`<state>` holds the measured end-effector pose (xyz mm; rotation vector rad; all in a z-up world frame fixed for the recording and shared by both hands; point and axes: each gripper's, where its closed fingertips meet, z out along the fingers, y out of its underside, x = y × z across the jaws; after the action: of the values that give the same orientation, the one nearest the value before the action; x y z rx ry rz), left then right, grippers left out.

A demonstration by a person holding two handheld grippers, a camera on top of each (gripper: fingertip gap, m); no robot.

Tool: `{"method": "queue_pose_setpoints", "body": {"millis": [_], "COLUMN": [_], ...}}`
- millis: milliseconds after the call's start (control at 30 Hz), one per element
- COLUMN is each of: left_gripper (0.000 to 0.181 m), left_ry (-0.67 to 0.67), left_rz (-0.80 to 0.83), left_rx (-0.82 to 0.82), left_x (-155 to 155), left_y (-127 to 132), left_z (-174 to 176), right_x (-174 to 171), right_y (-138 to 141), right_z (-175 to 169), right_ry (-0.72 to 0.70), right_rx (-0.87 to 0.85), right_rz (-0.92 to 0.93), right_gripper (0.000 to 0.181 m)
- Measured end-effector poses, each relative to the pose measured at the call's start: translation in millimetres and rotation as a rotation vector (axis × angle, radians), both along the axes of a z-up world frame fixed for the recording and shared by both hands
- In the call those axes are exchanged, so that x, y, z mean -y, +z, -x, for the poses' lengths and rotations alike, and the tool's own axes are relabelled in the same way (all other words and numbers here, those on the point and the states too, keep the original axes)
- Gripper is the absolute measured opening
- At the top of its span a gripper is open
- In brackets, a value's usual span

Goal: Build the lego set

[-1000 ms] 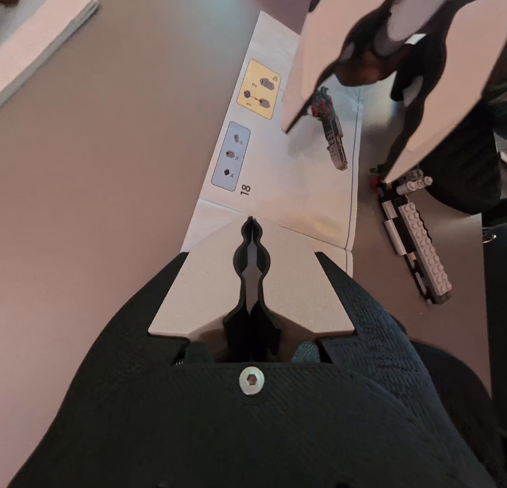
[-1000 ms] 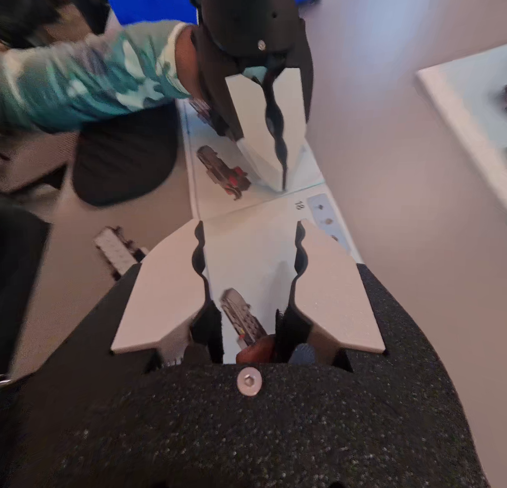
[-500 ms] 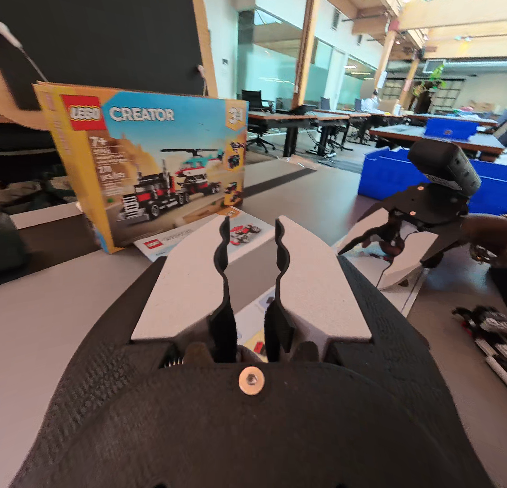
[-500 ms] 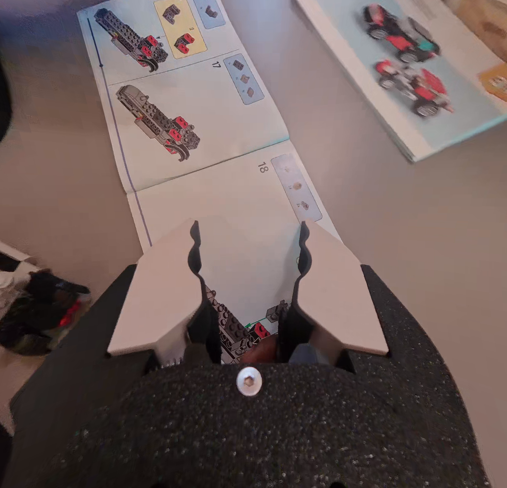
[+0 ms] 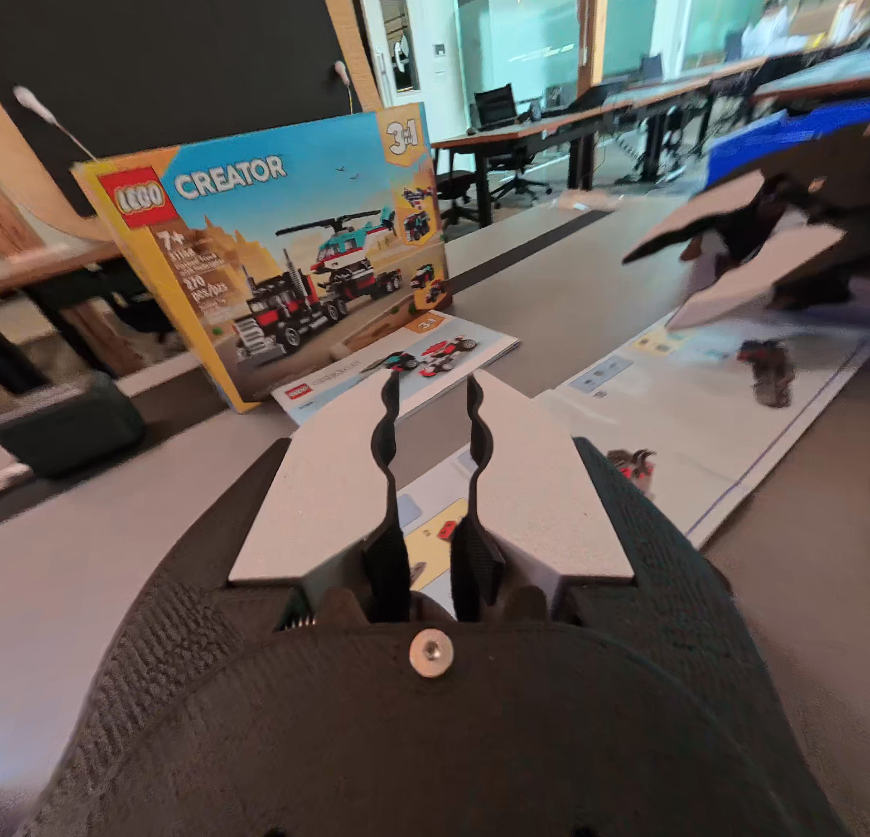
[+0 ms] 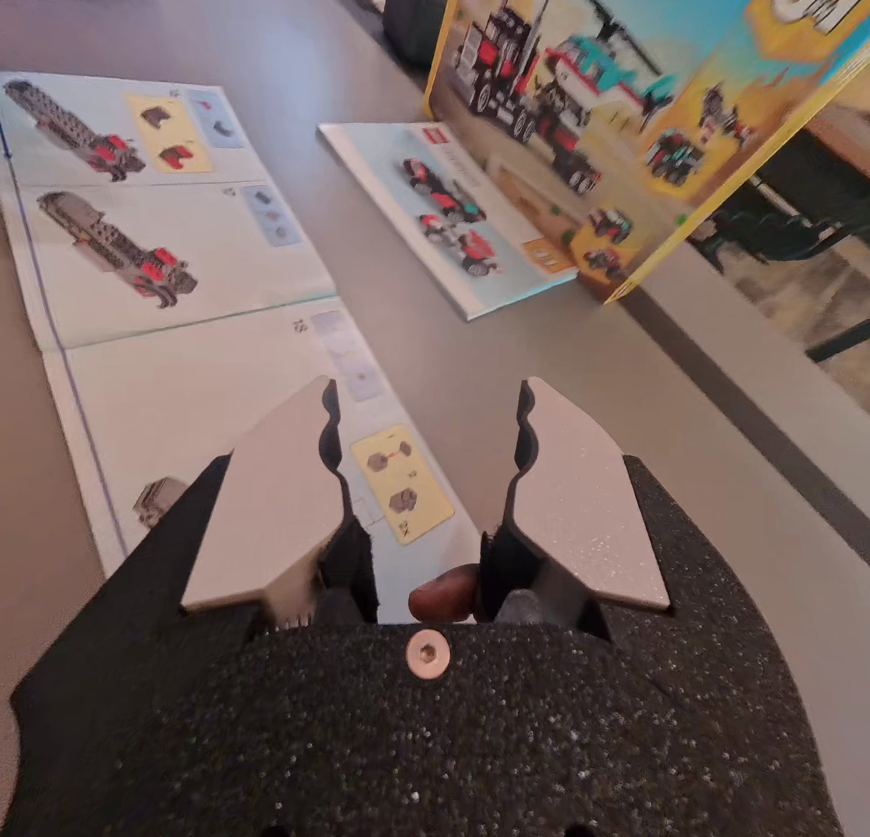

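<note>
The left tool (image 5: 430, 386) has its two fingers a little way apart, with a thin gap between them. It holds nothing and touches nothing. The right tool (image 6: 428, 386) has its fingers spread wide. It also holds nothing, and a fingertip (image 6: 442, 591) of the person shows at the bottom of the gap. In the left wrist view the right tool (image 5: 649, 292) shows far off on the right, blurred, with its fingers apart above the paper.

There are two booklets on the grey worktop (image 5: 117, 508). One open booklet (image 6: 179, 249) lies flat, showing building steps. One closed booklet (image 6: 447, 212) lies to its right, with small cars on its cover. There is one toy box (image 5: 277, 249), standing upright just behind the closed booklet and touching it. The box is the only part of the lego set that I can see clearly.

The left tool hangs over the near end of the open booklet and points toward the closed booklet and the box, which are farther away. The right tool hangs over the near right edge of the open booklet. The box is far and to its right.
</note>
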<state>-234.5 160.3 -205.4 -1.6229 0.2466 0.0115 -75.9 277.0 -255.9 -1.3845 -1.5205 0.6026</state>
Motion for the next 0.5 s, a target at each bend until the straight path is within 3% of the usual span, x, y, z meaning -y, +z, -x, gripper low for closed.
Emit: {"method": "queue_pose_setpoints", "body": {"millis": [100,300,400,500], "left_gripper": [0.026,0.026,0.026,0.027], "left_ry": [0.047,0.026,-0.007,-0.031], "left_rz": [-0.063,-0.157,-0.17,-0.156], "left_rx": [-0.153,-0.126,-0.126,-0.039], "left_x": [3,14,18,15], "left_y": [-2,15,19,18], "left_z": [1,0,-6,-5], "right_x": [6,33,62,111], "right_y": [12,39,50,44], "right_z": [13,2,-6,-25], "right_ry": [0.047,0.144,0.303,0.575], "right_rx": [-0.109,-0.251,-0.31,-0.233], "right_rz": [0.015,0.095,0.208,0.405], "right_gripper": [0.073,0.073,0.067,0.063]}}
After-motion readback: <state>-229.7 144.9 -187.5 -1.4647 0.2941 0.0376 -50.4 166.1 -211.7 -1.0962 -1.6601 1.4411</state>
